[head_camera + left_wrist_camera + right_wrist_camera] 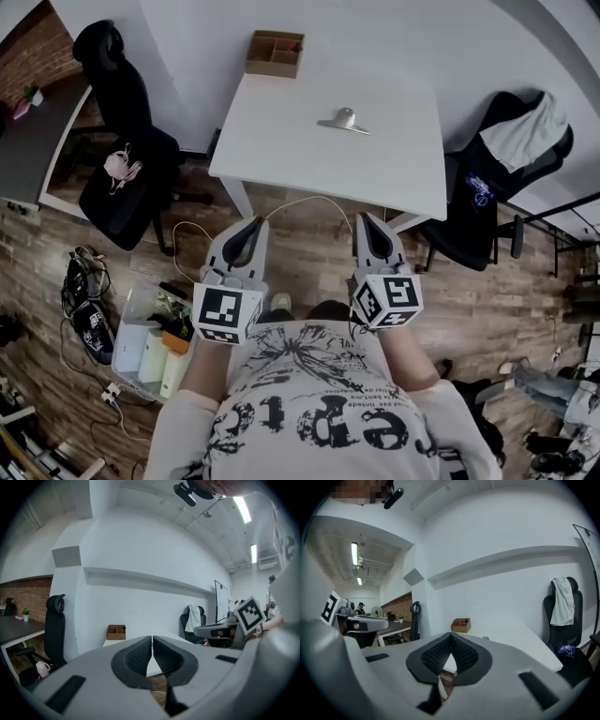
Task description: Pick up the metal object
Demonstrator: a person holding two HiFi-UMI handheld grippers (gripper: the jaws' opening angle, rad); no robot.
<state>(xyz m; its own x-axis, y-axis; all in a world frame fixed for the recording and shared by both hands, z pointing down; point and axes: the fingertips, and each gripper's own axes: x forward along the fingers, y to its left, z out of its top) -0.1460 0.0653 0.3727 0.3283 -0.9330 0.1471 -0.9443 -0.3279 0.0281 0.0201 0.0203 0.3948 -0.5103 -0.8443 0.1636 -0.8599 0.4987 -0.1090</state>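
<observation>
Seen from above, a person stands on a wooden floor a little back from a white worktop (281, 159), holding a two-jaw tool in each hand. The left tool (254, 224) and the right tool (367, 218) are both held low, close to the body, and point toward the worktop without reaching it. In both tools the jaws are pressed fully together, tip to tip, and neither holds anything.

The metal object (344, 120) lies alone near the middle of the worktop. It is a small silvery piece with a rounded knob and a flat, thin blade-like part. It is well apart from both tools. A wooden box (275, 53) with compartments sits at the far edge, well clear of it.

The likely risks come from the approach. If a tool arrives with its jaws together, it will probably nudge the object along the smooth surface instead of taking it. The flat part lies low on the worktop, so jaws closing on it could slip off; the raised knob looks the surer place to grip. A pale cable (302, 201) trails on the floor in front of the person and could catch a foot on the step forward.
</observation>
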